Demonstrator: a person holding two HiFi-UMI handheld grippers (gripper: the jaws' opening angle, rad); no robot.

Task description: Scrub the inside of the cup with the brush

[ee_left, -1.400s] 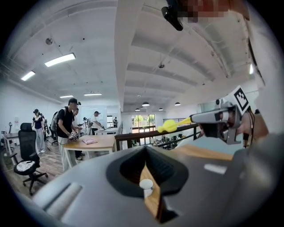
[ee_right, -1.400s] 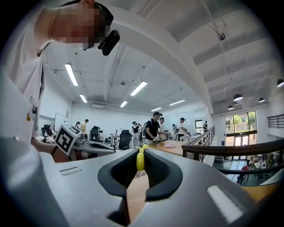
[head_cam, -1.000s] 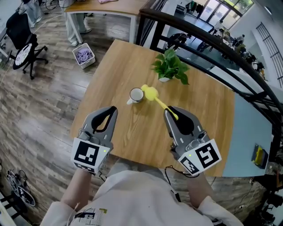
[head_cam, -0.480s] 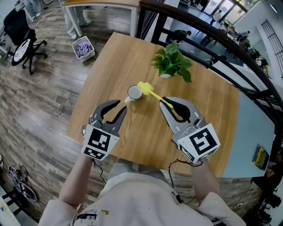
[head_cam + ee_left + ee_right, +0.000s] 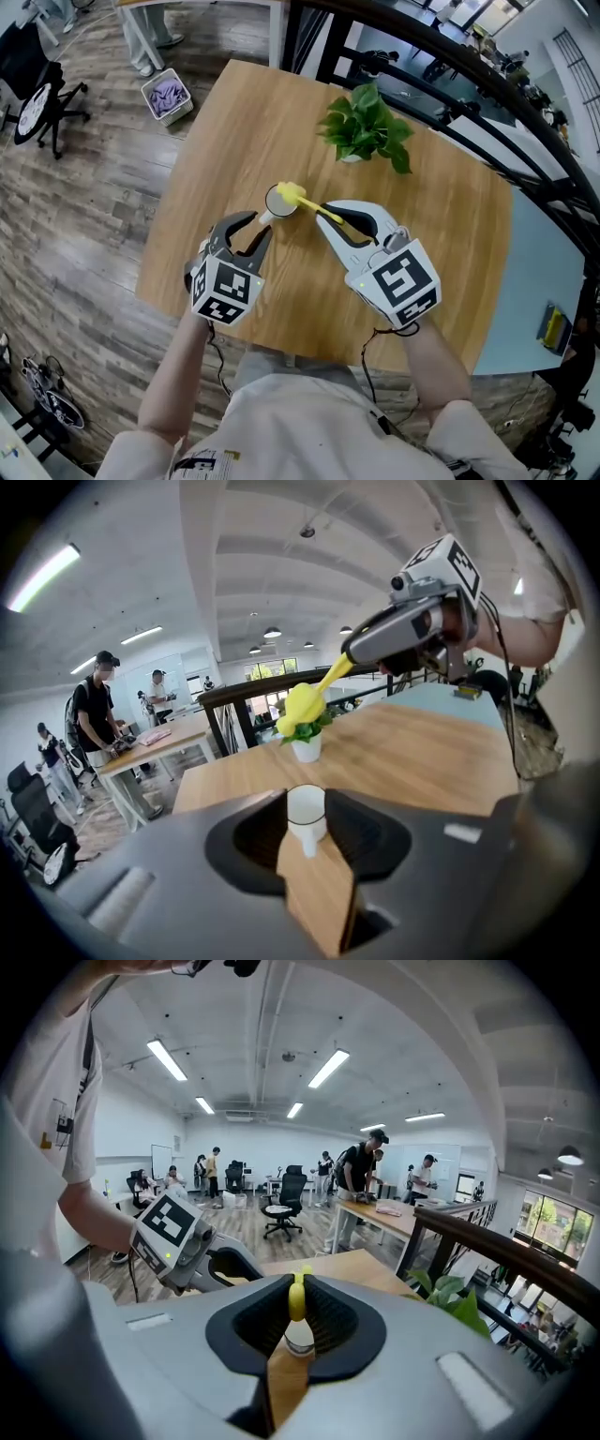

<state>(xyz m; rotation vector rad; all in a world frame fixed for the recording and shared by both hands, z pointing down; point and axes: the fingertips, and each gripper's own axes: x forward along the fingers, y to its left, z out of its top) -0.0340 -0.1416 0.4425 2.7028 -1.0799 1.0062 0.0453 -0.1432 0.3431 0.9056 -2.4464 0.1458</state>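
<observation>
You have brought both grippers closer to the small white ceramic cup left of the wooden tabletop's middle, your left gripper's jaws just been opening, spread just short of it, your right gripper's jaws pinching the yellow brush, its head now over the cup's rim.

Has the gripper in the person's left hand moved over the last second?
Yes. In the head view, the left gripper has gone forward across the table, closer to the white cup. Its jaws have just been opening, with nothing gripped yet.
</observation>
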